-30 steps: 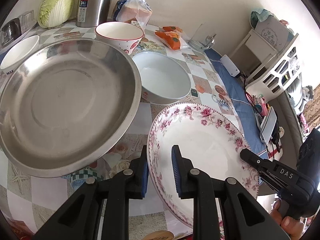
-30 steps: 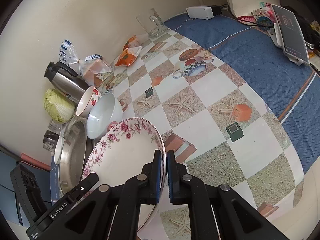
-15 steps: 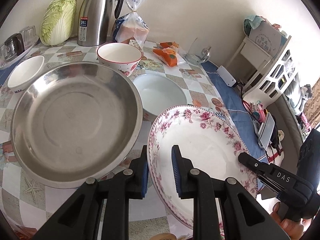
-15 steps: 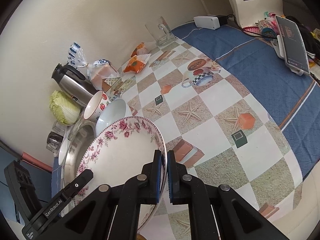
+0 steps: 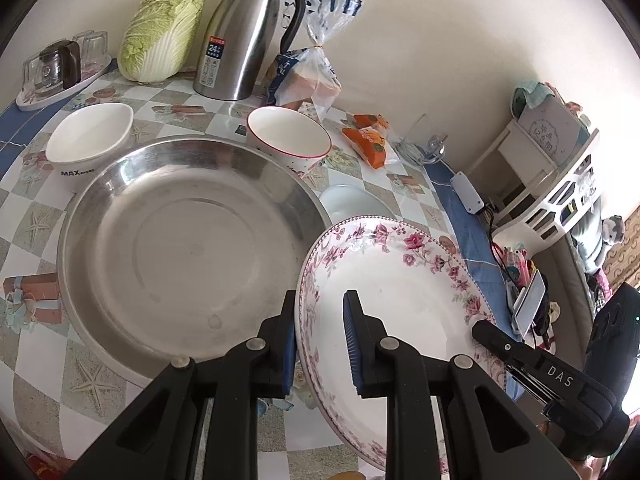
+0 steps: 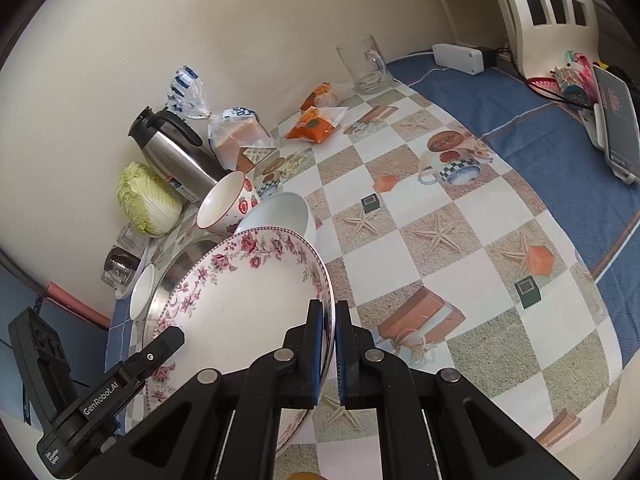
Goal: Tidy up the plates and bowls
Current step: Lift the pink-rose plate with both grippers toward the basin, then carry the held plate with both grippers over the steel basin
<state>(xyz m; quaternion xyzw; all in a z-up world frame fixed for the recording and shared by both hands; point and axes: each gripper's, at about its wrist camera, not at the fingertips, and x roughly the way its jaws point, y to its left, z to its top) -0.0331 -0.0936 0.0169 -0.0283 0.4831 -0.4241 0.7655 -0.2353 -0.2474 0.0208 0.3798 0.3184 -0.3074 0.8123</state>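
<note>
Checkered table, both grippers clamping floral plate

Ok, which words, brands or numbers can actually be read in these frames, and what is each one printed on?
"MAX" on the small white bowl; smaller print beside it is unreadable.
"24" on the steel jug label; the rest is too small.
"DAS" on the right gripper, as seen from the left wrist.
"GenRobot.AI" on the left gripper, as seen from the right wrist.
Characters on the card in the white rack: blurred.
Print on the bread bag and orange packets: illegible.
</note>
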